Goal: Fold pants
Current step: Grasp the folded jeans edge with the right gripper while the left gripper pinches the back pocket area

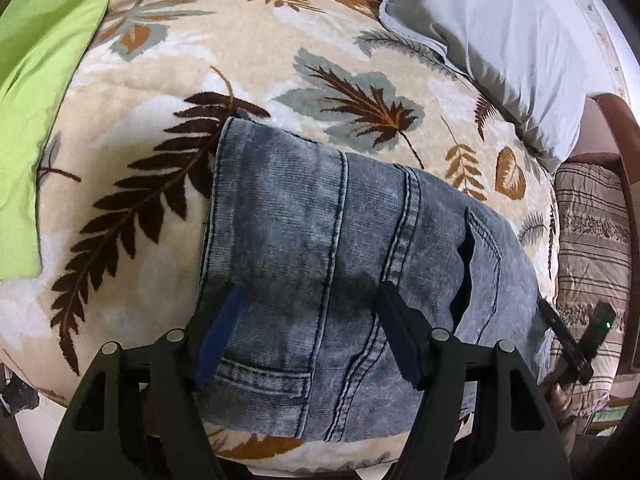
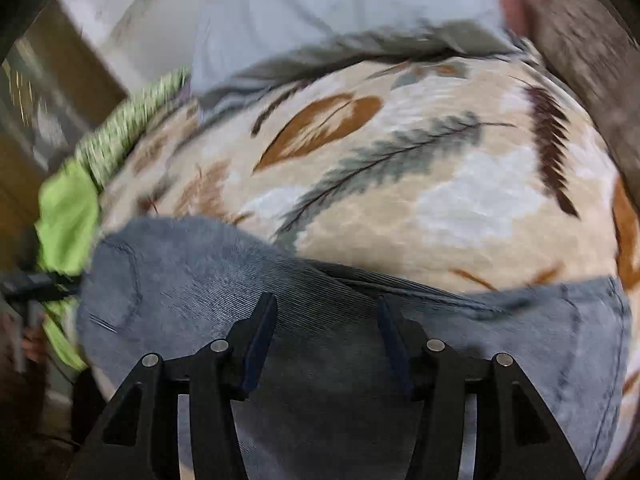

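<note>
1. Since the pants (image 1: 340,240) already lie folded into a compact denim bundle at the near edge of the bed's leaf-print blanket (image 1: 160,80), the fold looks nearly finished.
2. The left hand-held gripper (image 1: 308,300) hangs over the bundle with its jaws spread, holding nothing.
3. The right hand-held gripper (image 2: 326,312) is likewise released above the denim; that view is blurred.
4. A careless sweep could catch a seam and drag the top layer open, or nudge the bundle off the near edge.
</note>
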A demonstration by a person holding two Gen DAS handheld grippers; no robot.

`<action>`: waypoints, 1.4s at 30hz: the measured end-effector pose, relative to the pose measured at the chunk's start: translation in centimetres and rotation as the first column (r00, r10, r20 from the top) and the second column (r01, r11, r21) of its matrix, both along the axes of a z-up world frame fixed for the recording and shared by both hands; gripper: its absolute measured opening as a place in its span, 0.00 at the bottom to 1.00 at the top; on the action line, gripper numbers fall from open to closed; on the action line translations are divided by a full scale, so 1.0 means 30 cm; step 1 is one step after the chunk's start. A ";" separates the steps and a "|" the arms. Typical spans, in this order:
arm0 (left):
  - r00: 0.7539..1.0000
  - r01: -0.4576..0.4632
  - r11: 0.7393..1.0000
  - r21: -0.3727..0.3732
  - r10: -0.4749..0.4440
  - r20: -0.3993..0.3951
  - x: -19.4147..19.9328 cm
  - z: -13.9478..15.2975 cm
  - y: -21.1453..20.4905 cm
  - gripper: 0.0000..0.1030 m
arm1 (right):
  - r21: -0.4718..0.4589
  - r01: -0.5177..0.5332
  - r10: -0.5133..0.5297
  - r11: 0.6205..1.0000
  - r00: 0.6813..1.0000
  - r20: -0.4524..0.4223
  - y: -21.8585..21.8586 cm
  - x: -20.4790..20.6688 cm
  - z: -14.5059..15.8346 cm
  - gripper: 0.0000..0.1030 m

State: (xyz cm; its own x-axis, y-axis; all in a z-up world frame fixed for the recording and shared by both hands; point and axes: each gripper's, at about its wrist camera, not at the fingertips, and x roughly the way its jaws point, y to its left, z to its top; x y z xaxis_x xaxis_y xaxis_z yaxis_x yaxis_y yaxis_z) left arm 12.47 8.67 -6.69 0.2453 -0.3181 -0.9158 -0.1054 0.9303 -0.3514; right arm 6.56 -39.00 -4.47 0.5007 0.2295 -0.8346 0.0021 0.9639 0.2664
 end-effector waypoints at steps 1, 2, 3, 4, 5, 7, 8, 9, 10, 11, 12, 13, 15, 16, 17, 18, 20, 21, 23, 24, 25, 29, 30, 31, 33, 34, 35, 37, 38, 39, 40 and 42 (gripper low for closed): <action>1.000 0.004 1.000 0.002 -0.004 0.001 -0.004 0.001 0.001 0.67 | -0.016 -0.013 0.013 1.000 1.000 -0.009 0.020 0.011 -0.010 0.52; 1.000 0.008 1.000 0.004 -0.008 0.002 -0.005 0.001 0.002 0.67 | -0.023 -0.023 0.022 0.999 1.000 -0.022 0.034 0.028 -0.023 0.52; 1.000 0.011 1.000 0.005 -0.011 0.004 -0.008 0.001 0.003 0.67 | -0.030 -0.030 0.029 0.999 0.999 -0.038 0.046 0.043 -0.036 0.56; 1.000 0.013 1.000 0.006 -0.013 0.005 -0.009 0.001 0.002 0.68 | -0.034 -0.040 0.038 0.999 0.998 -0.047 0.052 0.053 -0.044 0.61; 1.000 0.015 1.000 0.009 -0.015 0.006 -0.009 0.000 0.002 0.68 | -0.065 -0.059 0.056 0.996 0.997 -0.049 0.070 0.063 -0.050 0.61; 1.000 0.013 1.000 0.011 -0.013 0.006 -0.010 -0.002 0.000 0.68 | -0.106 -0.088 0.083 0.990 0.995 -0.050 0.090 0.077 -0.055 0.57; 1.000 0.014 1.000 0.013 -0.014 0.006 -0.010 -0.003 -0.001 0.68 | -0.154 -0.115 0.108 0.981 0.993 -0.054 0.113 0.080 -0.057 0.48; 1.000 0.016 1.000 0.017 -0.016 0.006 -0.009 -0.001 -0.003 0.68 | -0.187 -0.126 0.117 0.974 0.992 -0.056 0.122 0.081 -0.055 0.27; 1.000 0.023 0.999 0.023 -0.023 0.008 -0.006 0.003 -0.005 0.68 | -0.204 -0.125 0.115 0.971 0.992 -0.057 0.128 0.086 -0.049 0.25; 0.999 0.030 0.999 0.030 -0.030 0.010 -0.002 0.007 -0.008 0.68 | -0.188 -0.111 0.104 0.976 0.993 -0.048 0.117 0.082 -0.037 0.25; 0.999 0.036 0.999 0.037 -0.036 0.015 0.003 0.014 -0.008 0.68 | -0.152 -0.080 0.077 0.985 0.997 -0.028 0.087 0.070 -0.016 0.26; 0.999 0.036 0.999 0.039 -0.036 0.019 0.009 0.019 -0.007 0.68 | -0.133 -0.043 0.042 0.990 0.999 -0.008 0.052 0.057 0.002 0.30; 0.999 0.033 0.998 0.049 -0.034 0.024 0.028 0.030 0.006 0.68 | -0.074 0.072 -0.071 0.995 0.997 0.011 -0.082 0.012 0.035 0.48; 0.999 0.031 0.998 0.054 -0.032 0.024 0.038 0.032 0.013 0.68 | -0.068 0.127 -0.126 0.990 0.992 0.013 -0.146 -0.012 0.045 0.57; 0.999 0.030 0.998 0.057 -0.031 0.021 0.048 0.033 0.021 0.68 | -0.080 0.209 -0.208 0.975 0.978 0.020 -0.245 -0.055 0.059 0.57; 1.000 0.026 0.998 0.052 -0.027 0.017 0.059 0.033 0.029 0.68 | -0.085 0.265 -0.264 0.961 0.964 0.023 -0.319 -0.089 0.068 0.57; 0.999 0.030 0.999 0.035 -0.030 0.011 0.076 0.029 0.033 0.68 | -0.083 0.355 -0.355 0.931 0.935 0.019 -0.431 -0.145 0.072 0.59; 1.000 0.030 0.999 0.032 -0.030 0.006 0.084 0.024 0.032 0.68 | -0.077 0.394 -0.394 0.916 0.919 0.015 -0.486 -0.175 0.068 0.61; 1.000 0.026 0.999 0.019 -0.026 -0.016 0.097 0.006 0.025 0.69 | -0.086 0.422 -0.423 0.903 0.906 0.002 -0.538 -0.204 0.051 0.61; 0.999 0.026 1.000 0.009 -0.025 -0.035 0.102 -0.007 0.020 0.69 | -0.084 0.419 -0.422 0.904 0.907 -0.014 -0.551 -0.212 0.032 0.61; 0.999 0.029 1.000 0.000 -0.029 -0.046 0.102 -0.015 0.014 0.69 | -0.081 0.407 -0.410 0.910 0.912 -0.015 -0.549 -0.218 0.020 0.61; 0.998 0.043 0.999 0.010 -0.043 -0.042 0.100 -0.016 0.000 0.69 | -0.037 0.309 -0.308 0.950 0.950 0.042 -0.491 -0.238 0.020 0.60; 0.998 0.042 0.999 0.008 -0.042 -0.045 0.105 -0.018 0.002 0.69 | -0.024 0.302 -0.301 0.953 0.953 0.045 -0.490 -0.242 0.018 0.60; 0.998 0.038 0.999 0.005 -0.038 -0.048 0.111 -0.020 0.005 0.70 | -0.006 0.304 -0.303 0.953 0.952 0.050 -0.495 -0.244 0.015 0.60; 0.998 0.021 1.000 -0.001 -0.021 -0.056 0.128 -0.024 0.015 0.70 | 0.012 0.343 -0.343 0.939 0.939 0.037 -0.528 -0.248 -0.005 0.59; 0.998 0.012 1.000 -0.005 -0.012 -0.058 0.135 -0.026 0.021 0.70 | 0.012 0.348 -0.348 0.938 0.937 0.035 -0.530 -0.239 -0.011 0.59; 0.998 0.001 1.000 -0.014 -0.002 -0.061 0.143 -0.026 0.028 0.70 | -0.003 0.348 -0.347 0.938 0.937 0.038 -0.530 -0.238 -0.013 0.59; 0.998 -0.010 0.999 -0.038 0.007 -0.067 0.157 -0.028 0.038 0.72 | 0.006 0.329 -0.329 0.944 0.943 0.038 -0.515 -0.236 -0.015 0.57; 0.997 -0.012 0.999 -0.047 0.009 -0.070 0.162 -0.030 0.041 0.72 | 0.008 0.292 -0.292 0.957 0.955 0.046 -0.498 -0.236 -0.008 0.55; 0.997 -0.017 0.998 -0.061 0.012 -0.077 0.171 -0.034 0.044 0.73 | -0.007 0.280 -0.280 0.960 0.959 0.046 -0.491 -0.238 -0.007 0.54; 0.996 -0.021 0.997 -0.071 0.015 -0.084 0.178 -0.037 0.046 0.75 | -0.014 0.272 -0.271 0.962 0.962 0.038 -0.492 -0.238 -0.012 0.52; 0.995 -0.025 0.996 -0.090 0.016 -0.097 0.197 -0.044 0.047 0.78 | 0.013 0.286 -0.286 0.958 0.957 0.036 -0.511 -0.242 -0.024 0.50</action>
State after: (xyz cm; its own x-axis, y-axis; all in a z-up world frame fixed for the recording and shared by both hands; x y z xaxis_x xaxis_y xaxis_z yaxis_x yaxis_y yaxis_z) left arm 18.38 10.09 -8.00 0.1643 -0.3975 -0.9028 -0.1614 0.8920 -0.4222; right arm -0.70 -54.32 -5.18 0.5773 0.0783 -0.8128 0.2676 0.9223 0.2790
